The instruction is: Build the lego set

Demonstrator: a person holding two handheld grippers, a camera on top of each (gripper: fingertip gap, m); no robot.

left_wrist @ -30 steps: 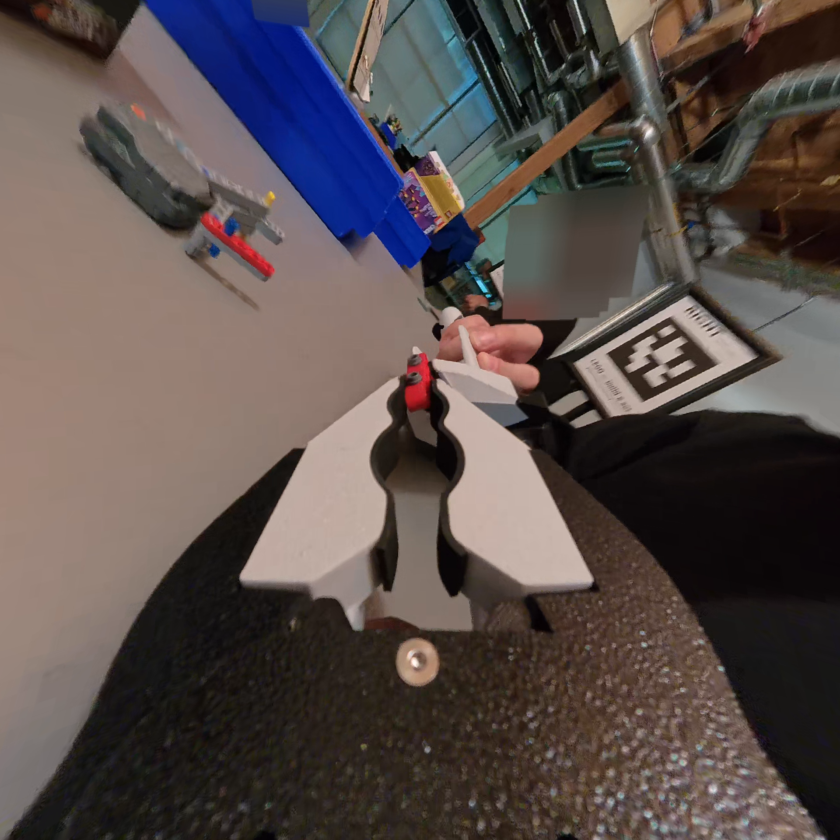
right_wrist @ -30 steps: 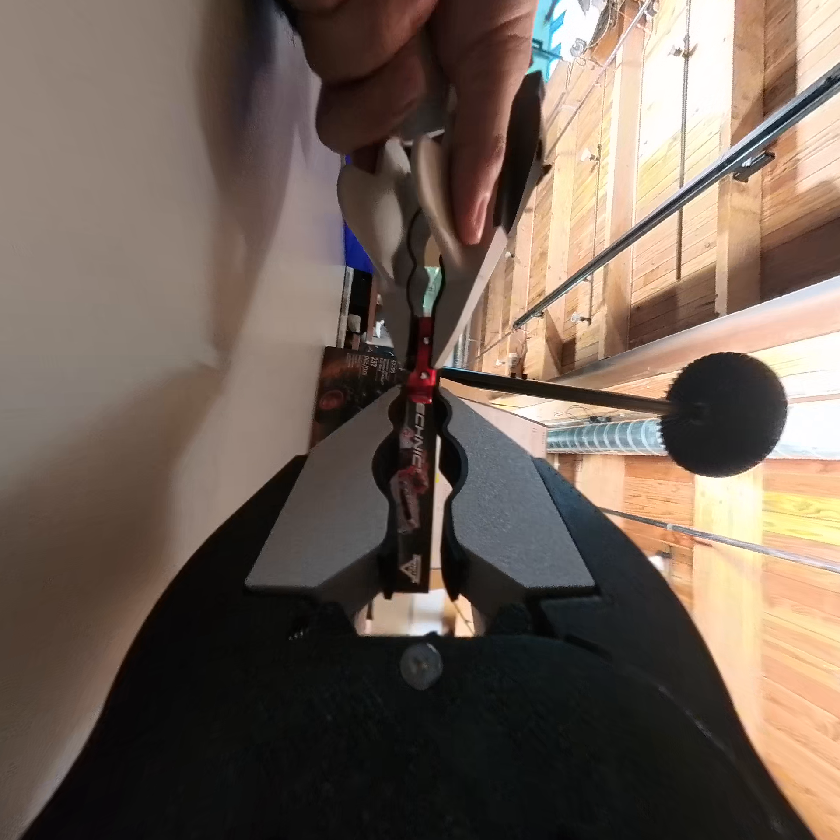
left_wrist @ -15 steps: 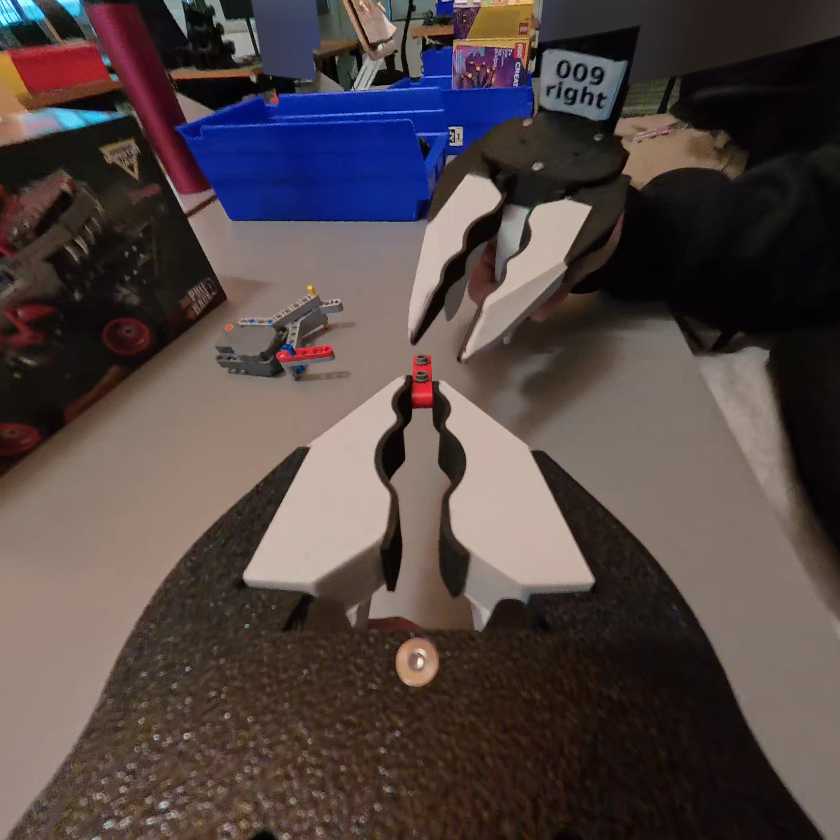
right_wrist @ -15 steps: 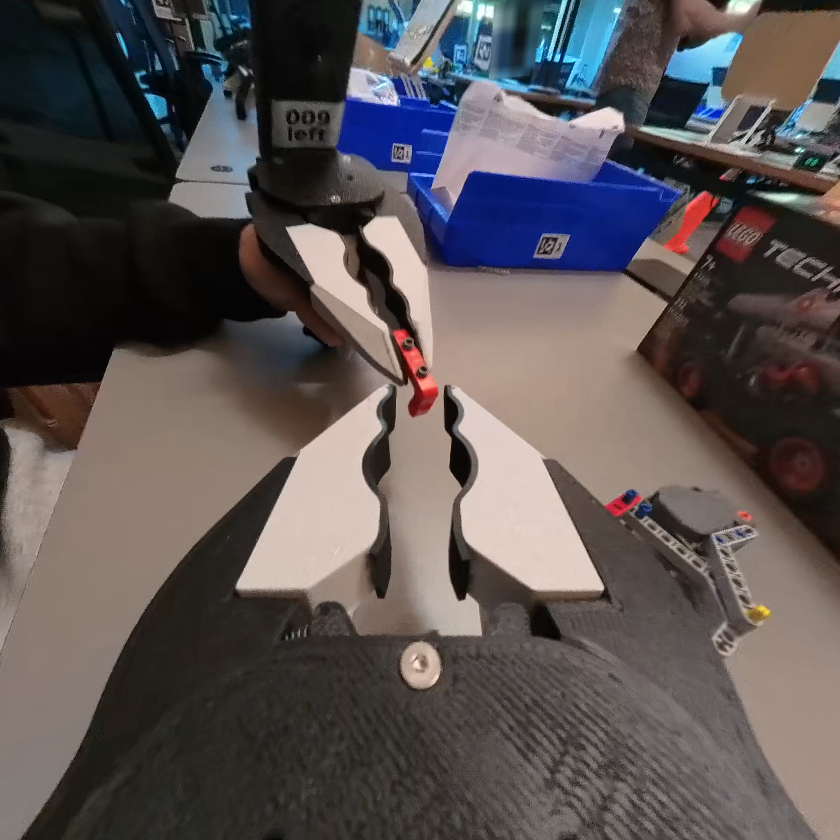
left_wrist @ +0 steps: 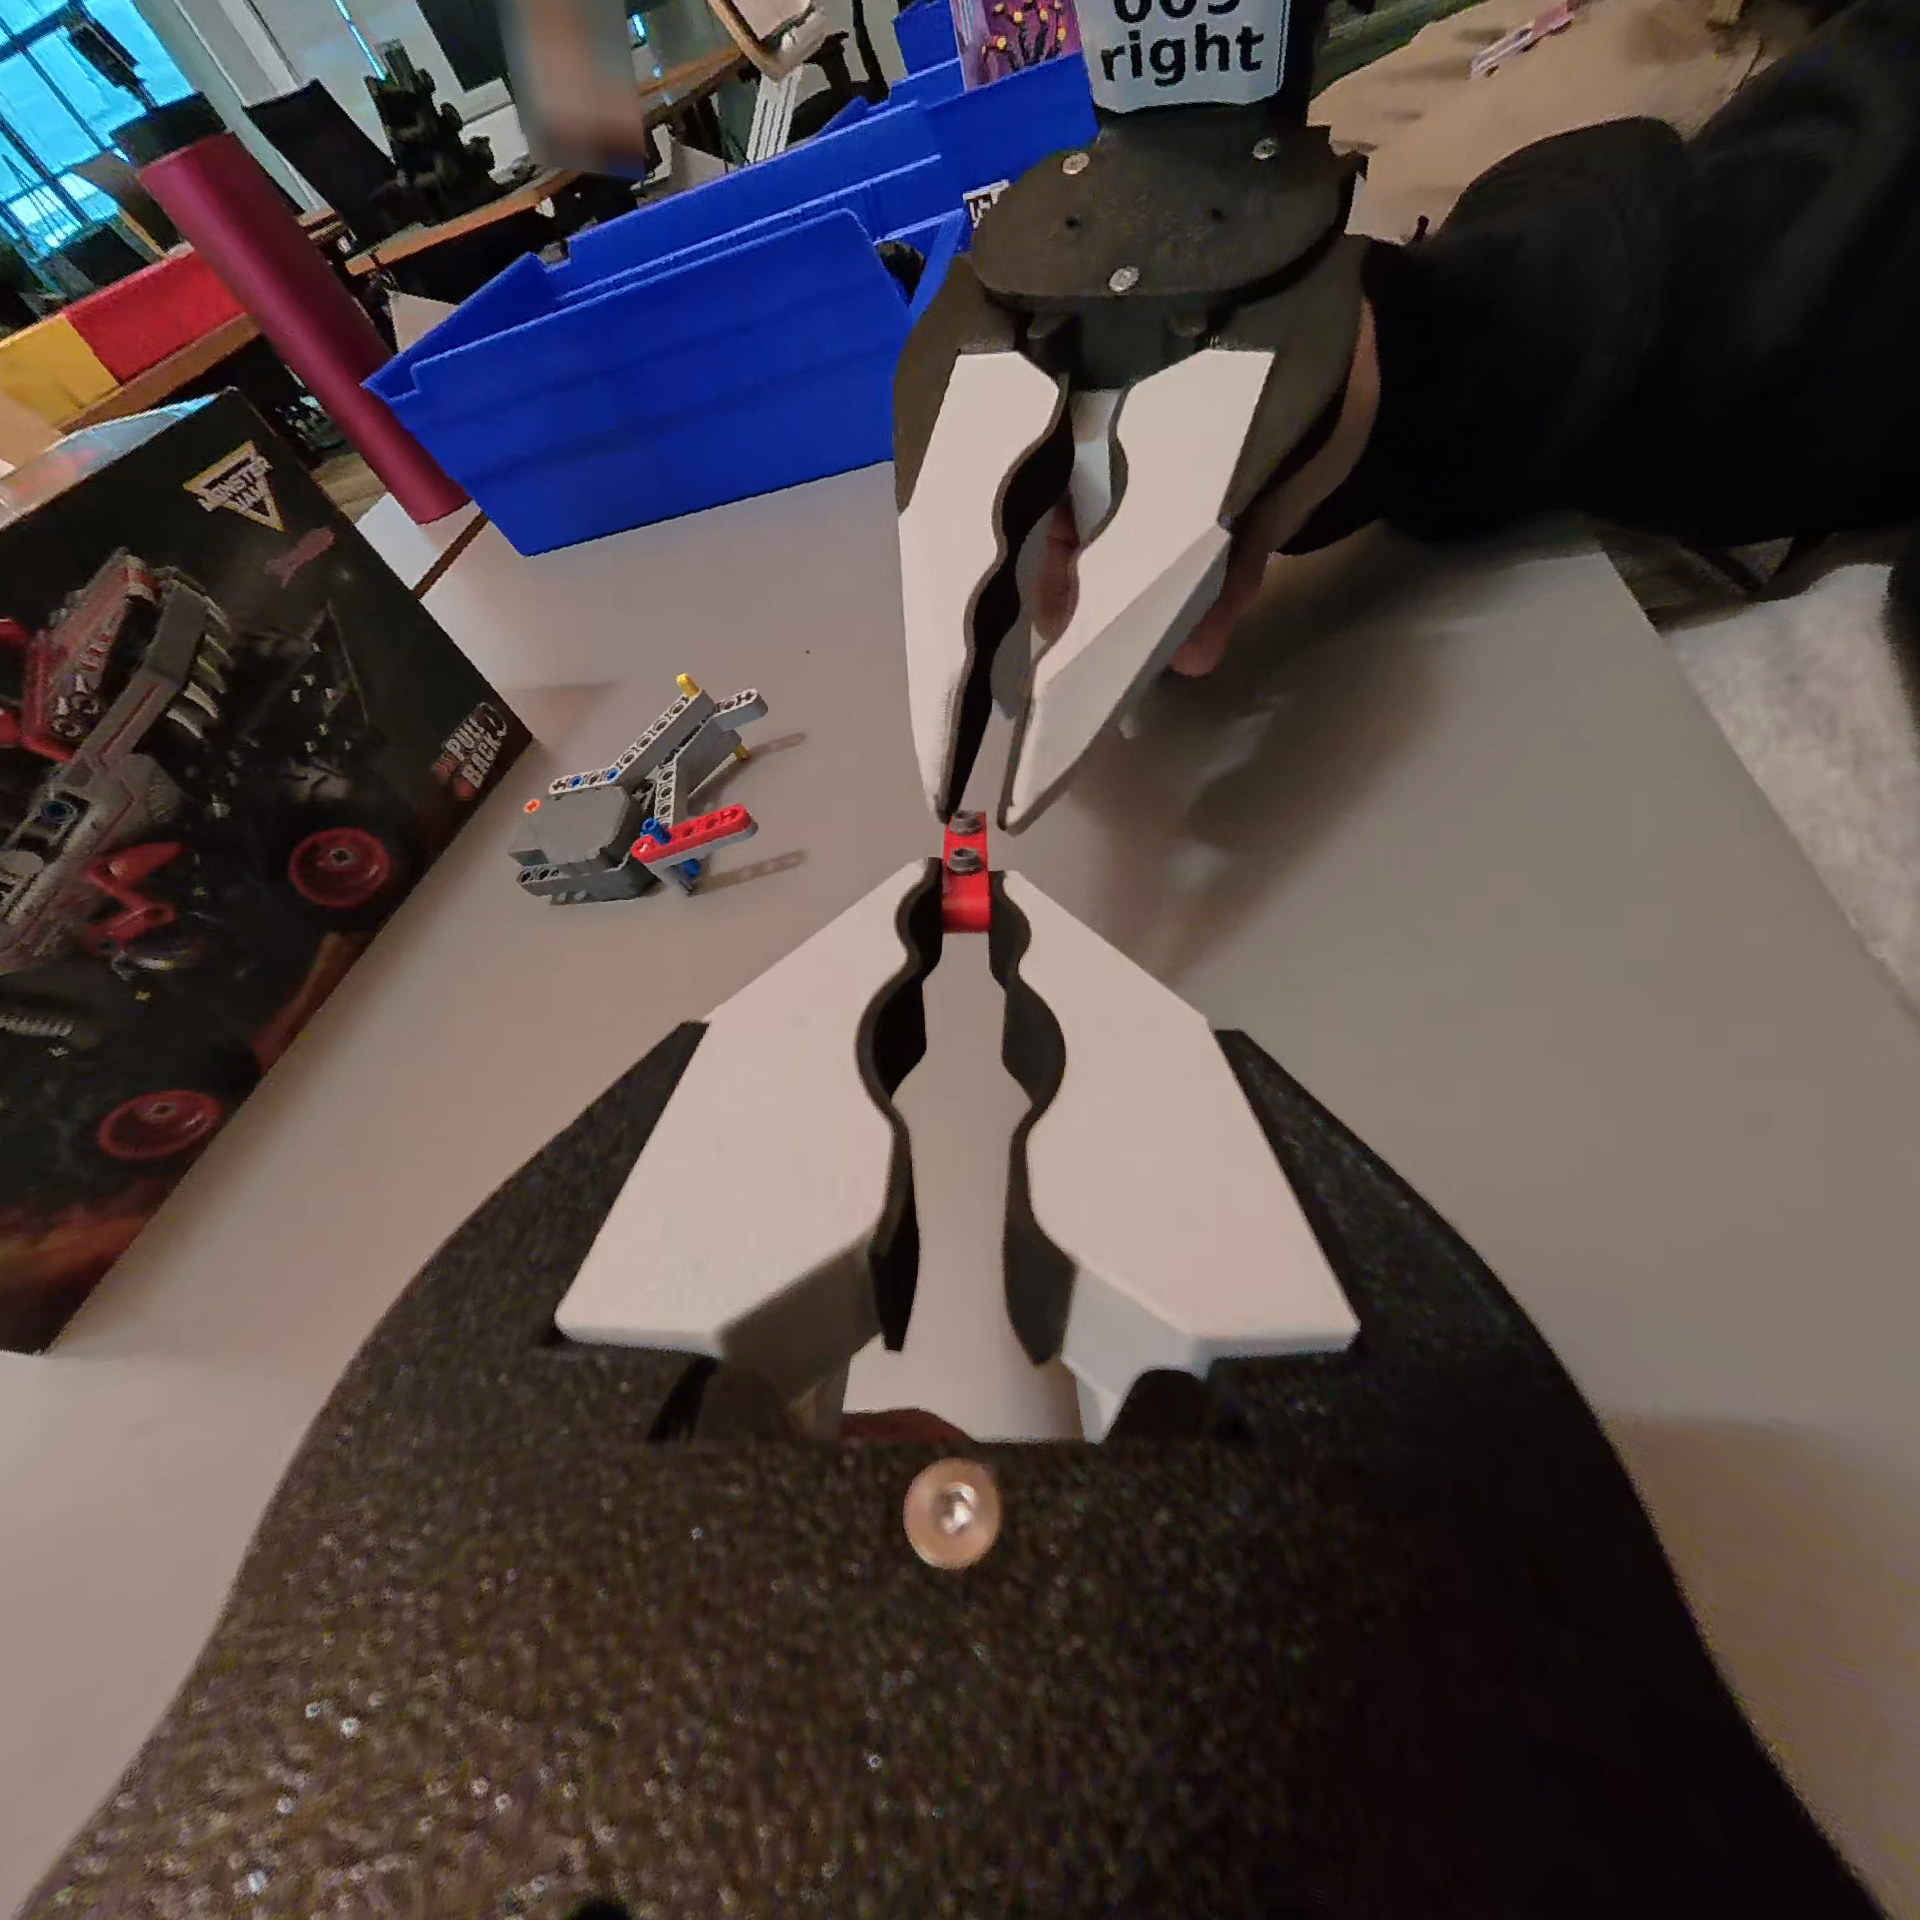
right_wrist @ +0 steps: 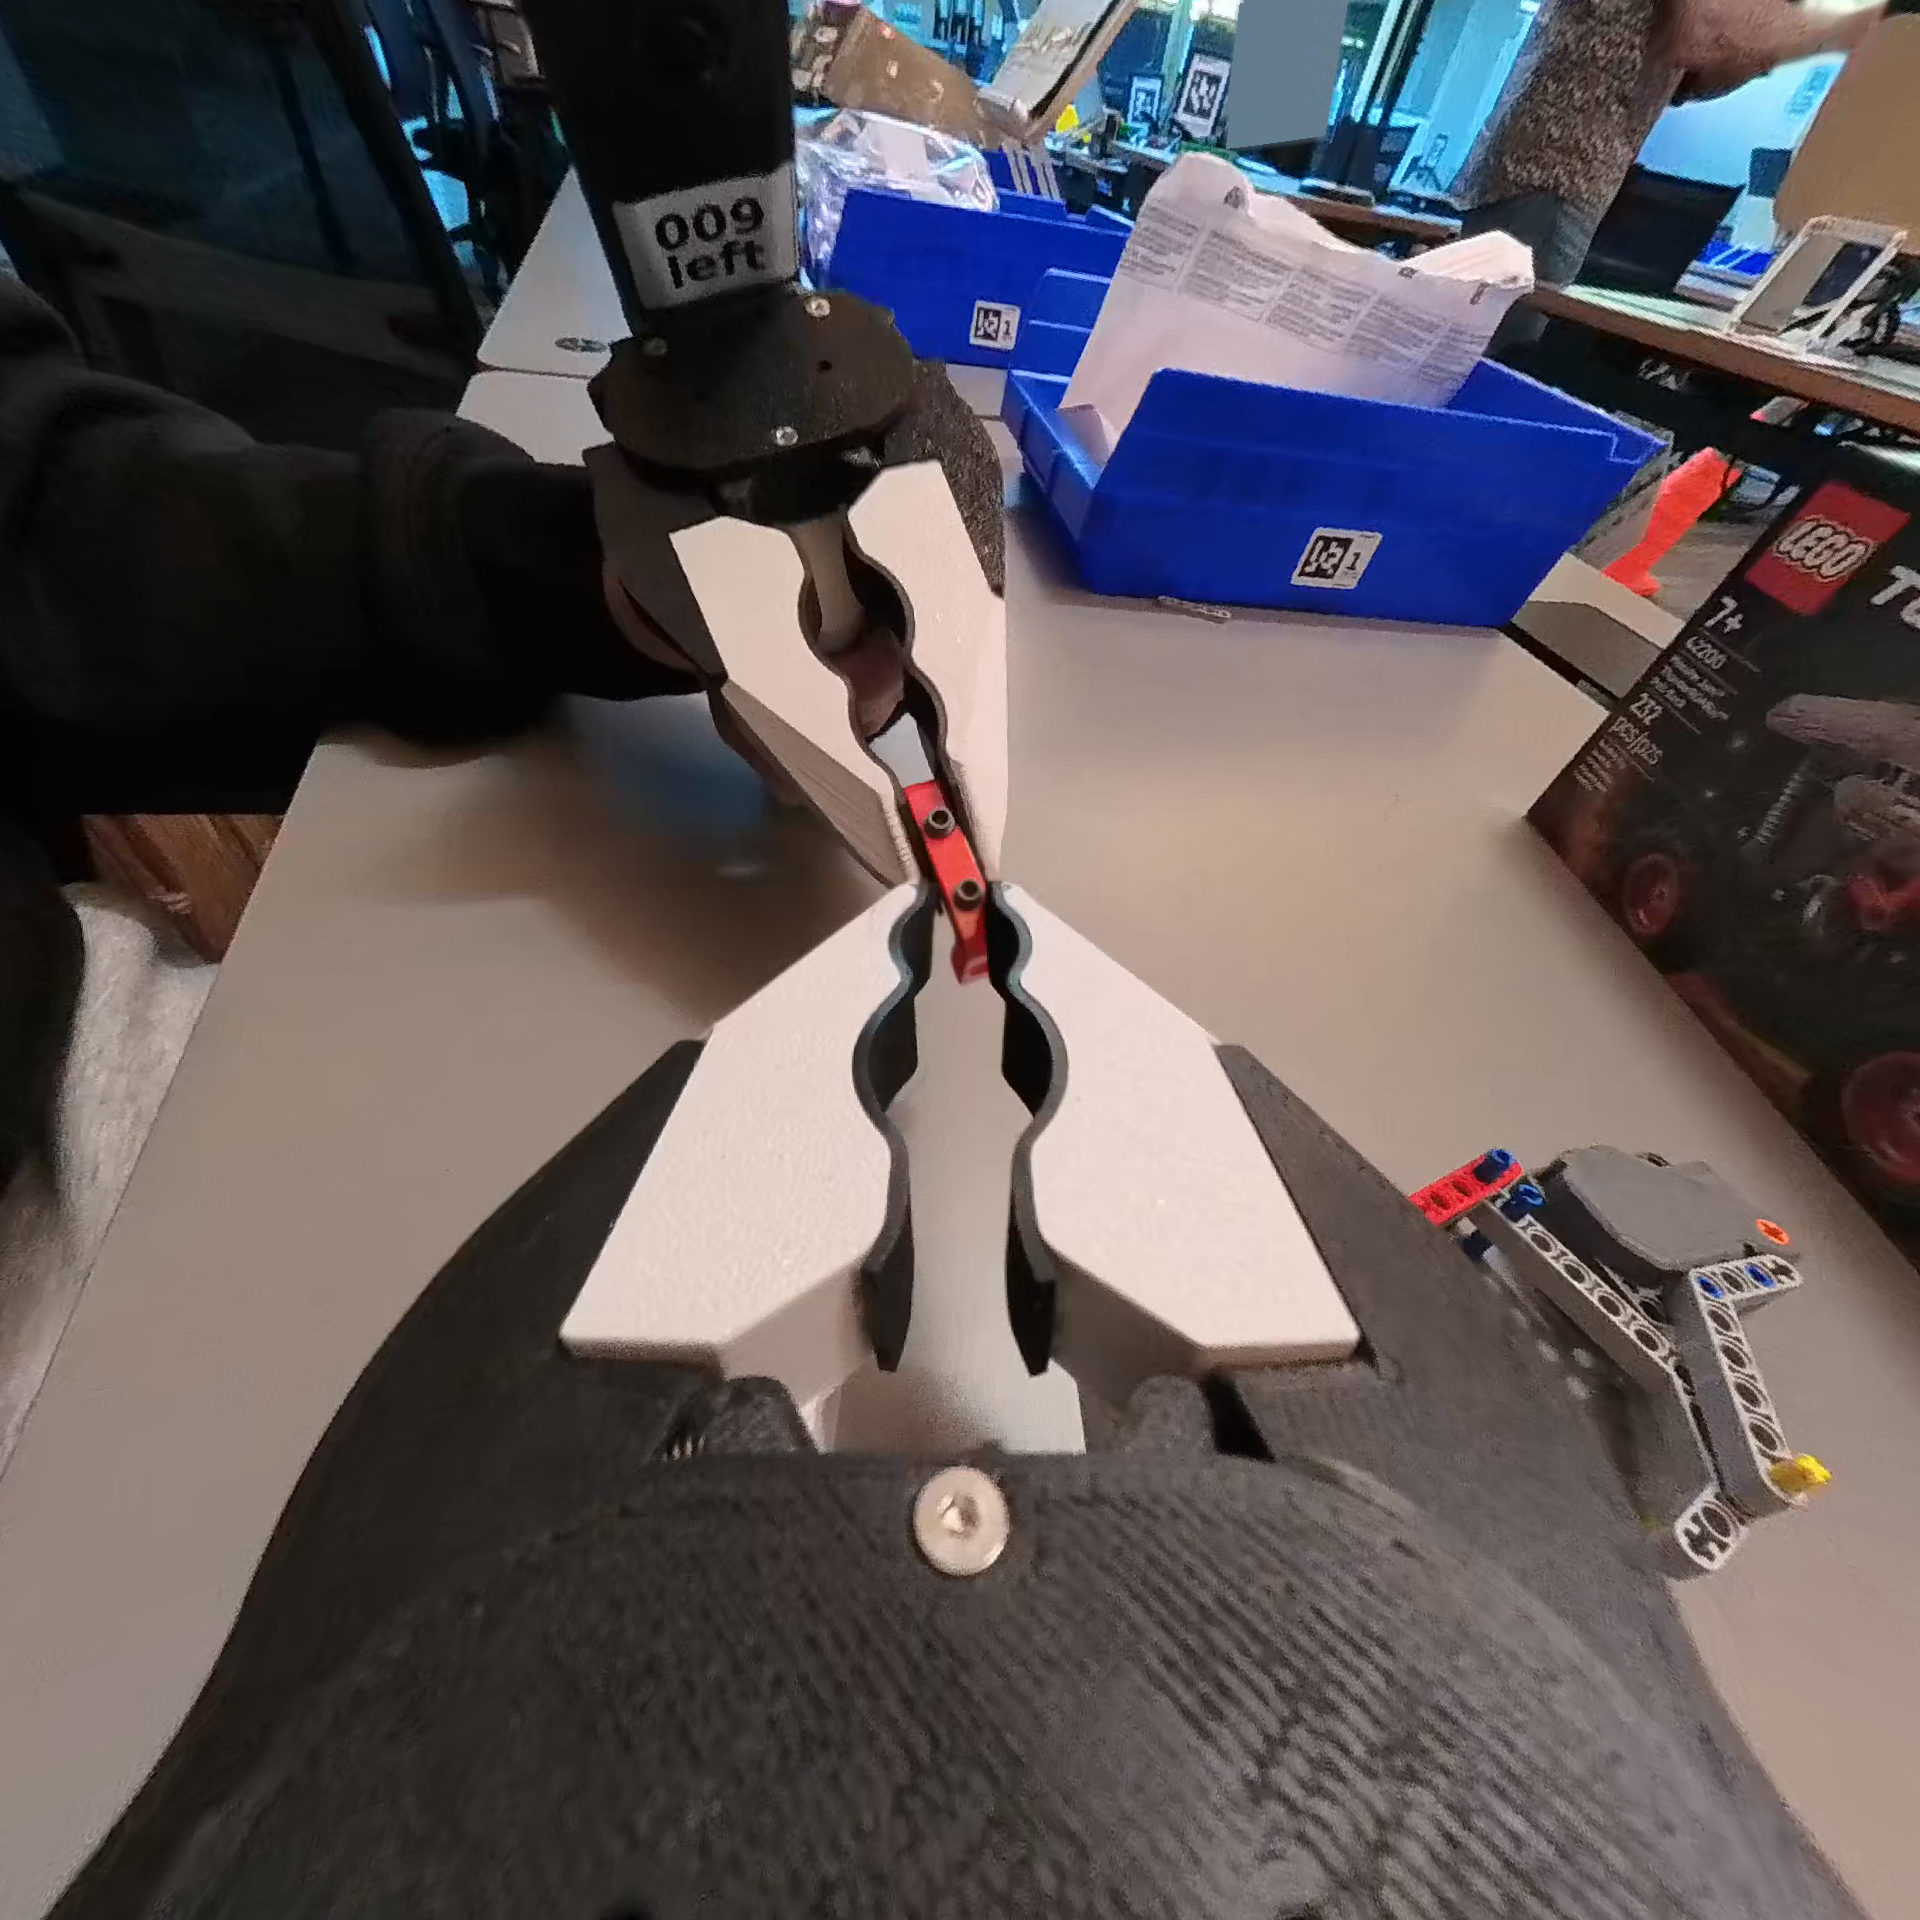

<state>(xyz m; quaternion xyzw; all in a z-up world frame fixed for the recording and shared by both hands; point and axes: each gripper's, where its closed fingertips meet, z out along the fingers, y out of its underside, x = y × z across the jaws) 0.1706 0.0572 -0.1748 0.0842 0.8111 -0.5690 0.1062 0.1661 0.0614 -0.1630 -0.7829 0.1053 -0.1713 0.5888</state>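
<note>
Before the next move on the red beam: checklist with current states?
1. left gripper shut on red beam: ok.
2. Beam's free end lies between the right gripper fingers: ok.
3. Right fingers clamped on the beam: cannot tell.
4. Two black pins seated in the beam: ok.
5. Beam held above the table, not resting on it: ok.
6. partial build lying apart from both grippers: ok.

We see even indoor lighting with cool daylight from background windows. Soft shadows fall on the matte grey tabletop [left_wrist: 1455, 935] beneath the grippers. Wide-angle distortion bends the edges; the background and the blue plastic bins [right_wrist: 1351, 499] are slightly soft.
</note>
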